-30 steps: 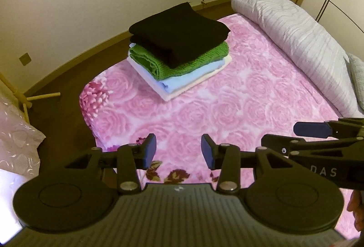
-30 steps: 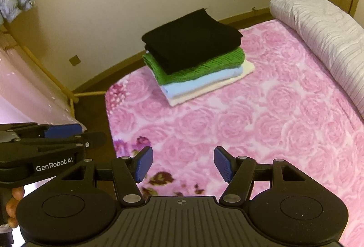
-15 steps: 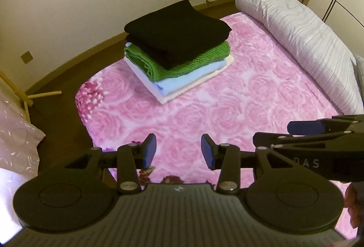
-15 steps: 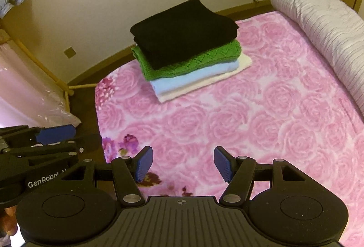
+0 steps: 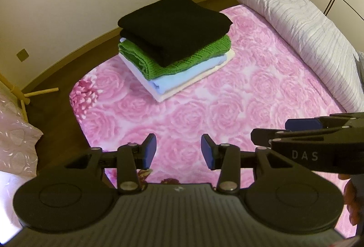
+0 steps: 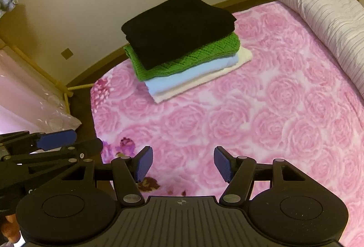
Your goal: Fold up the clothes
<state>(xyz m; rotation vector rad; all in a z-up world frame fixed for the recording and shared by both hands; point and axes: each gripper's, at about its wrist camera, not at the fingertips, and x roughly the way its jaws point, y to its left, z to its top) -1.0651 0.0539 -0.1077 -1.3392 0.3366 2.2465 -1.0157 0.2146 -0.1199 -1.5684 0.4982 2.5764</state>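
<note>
At upper centre of both frames, your four folded garments (image 5: pixel 175 42) sit stacked on the pink rose-patterned bedcover (image 5: pixel 227 110), probably finished; left gripper (image 5: pixel 179 151) and right gripper (image 6: pixel 183 164) hover open, empty.

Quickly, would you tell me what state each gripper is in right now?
Left gripper: open, holding nothing.
Right gripper: open, holding nothing.

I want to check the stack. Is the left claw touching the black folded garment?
Apart. The left wrist view shows bare pink bedspread between the open left claw and the black garment.
</note>
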